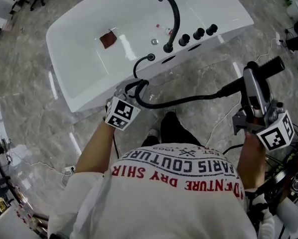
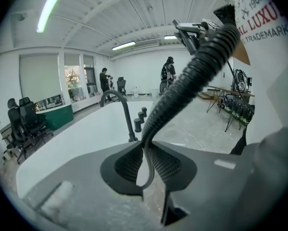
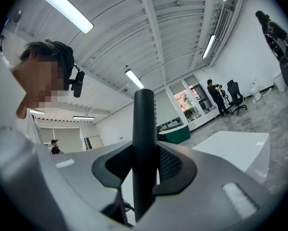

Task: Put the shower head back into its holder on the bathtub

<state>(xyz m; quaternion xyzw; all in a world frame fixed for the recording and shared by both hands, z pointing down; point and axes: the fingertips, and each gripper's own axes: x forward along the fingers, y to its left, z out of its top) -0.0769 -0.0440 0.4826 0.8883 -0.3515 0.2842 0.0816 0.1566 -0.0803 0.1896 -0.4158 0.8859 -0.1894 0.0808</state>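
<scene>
Closest to the person, the right hand-held gripper (image 3: 144,170) is clamped on the slim black rod-shaped shower head (image 1: 269,66). Its pads press both sides of the handle, which sticks out well past the jaws. The shower head is off the tub, out over the grey marbled floor (image 1: 29,98) and well apart from its socket. The left hand-held gripper (image 2: 145,165) is nearly closed, pinching the black ribbed flexible hose (image 1: 189,99) partway along its length. From there the hose loops back to the small round black holder (image 1: 150,57) on the near long edge of the white glossy bathtub (image 1: 64,31). Beyond it along that edge stand the curved black spout (image 1: 176,14) and three black knobs (image 1: 199,33).

The handle looks stiff, light and smooth, so it may twist or slip between the pads. A grip at mid-handle seems best, leaving the hose end free to drop into the socket. The hose is limp but springy and will probably tug sideways, so holding its slack helps.
</scene>
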